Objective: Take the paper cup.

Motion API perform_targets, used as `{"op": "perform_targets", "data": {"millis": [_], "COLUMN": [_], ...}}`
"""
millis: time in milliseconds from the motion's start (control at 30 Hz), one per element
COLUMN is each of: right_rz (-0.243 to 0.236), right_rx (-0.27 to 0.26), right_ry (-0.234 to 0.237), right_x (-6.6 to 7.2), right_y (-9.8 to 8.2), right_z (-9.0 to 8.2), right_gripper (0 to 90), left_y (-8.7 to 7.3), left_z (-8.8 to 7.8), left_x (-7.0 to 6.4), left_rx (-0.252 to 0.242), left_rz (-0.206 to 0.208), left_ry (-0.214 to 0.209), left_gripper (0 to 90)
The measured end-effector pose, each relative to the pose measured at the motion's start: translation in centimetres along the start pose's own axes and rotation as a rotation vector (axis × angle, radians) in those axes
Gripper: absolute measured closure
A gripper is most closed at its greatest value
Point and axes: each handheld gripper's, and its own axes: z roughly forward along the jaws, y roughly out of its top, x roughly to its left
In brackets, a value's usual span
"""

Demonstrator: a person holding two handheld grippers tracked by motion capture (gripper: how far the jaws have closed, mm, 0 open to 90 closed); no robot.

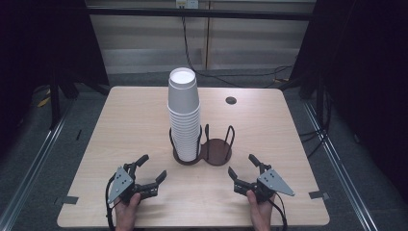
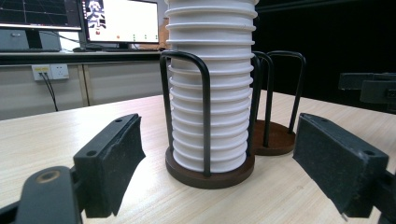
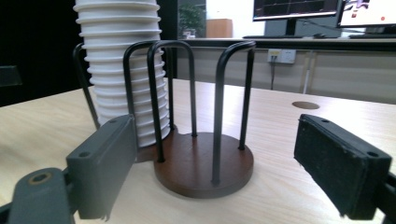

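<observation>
White cup stack (image 1: 184, 114) in left ring of wire holder (image 1: 217, 150), table (image 1: 125, 125) centre. We see left gripper (image 1: 149, 169) and right gripper (image 1: 242, 167) near us, jaws wide, empty.

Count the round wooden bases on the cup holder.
2. The left base holds the stack of white cups; the right base adjoins it and is empty.
</observation>
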Motion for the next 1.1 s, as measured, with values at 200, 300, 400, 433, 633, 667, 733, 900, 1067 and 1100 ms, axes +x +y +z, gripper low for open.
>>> {"op": "perform_targets", "data": {"millis": [200, 300, 400, 433, 633, 667, 733, 900, 1067, 1100], "right_rz": [0.029, 0.045, 0.057, 0.053, 0.055, 0.053, 0.055, 0.062, 0.07, 0.07], "right_rx": [0.011, 0.016, 0.043, 0.045, 0.101, 0.117, 0.12, 0.143, 0.156, 0.156], "right_ry": [-0.005, -0.002, 0.016, 0.023, 0.088, 0.103, 0.117, 0.148, 0.2, 0.2], "right_x": [-0.2, -0.3, -0.3, -0.3, 0.1, 0.1, 0.2, 0.4, 0.6, 0.6], "right_y": [0.0, 0.1, 0.2, 0.2, 0.9, 1.0, 1.2, 1.8, 2.6, 2.6], "right_z": [0.0, 0.1, 0.2, 0.2, 0.2, 0.2, 0.2, 0.1, 0.5, 0.5], "right_gripper": [13.1, 13.9, 14.6, 15.2, 23.5, 23.9, 23.3, 24.8, 24.9, 24.9], "left_y": [0.0, 0.0, 0.0, 0.0, 0.0, 0.0, 0.0, 0.0, 0.0, 0.0], "left_z": [0.0, 0.0, 0.0, 0.0, -0.1, -0.1, -0.1, -0.1, -0.1, -0.1], "left_x": [0.0, 0.0, 0.0, 0.0, 0.0, 0.0, 0.0, 0.0, 0.0, 0.0], "left_rx": [-0.001, -0.002, 0.0, -0.001, -0.003, -0.002, -0.002, -0.003, -0.003, -0.002], "left_rz": [-0.003, -0.003, -0.002, -0.004, -0.003, -0.003, -0.003, -0.003, -0.003, -0.003], "left_ry": [-0.001, 0.0, 0.0, -0.002, -0.008, -0.008, -0.008, -0.008, -0.008, -0.008], "left_gripper": [15.7, 15.7, 15.7, 15.7, 15.7, 15.7, 15.7, 15.7, 15.7, 15.7]}}
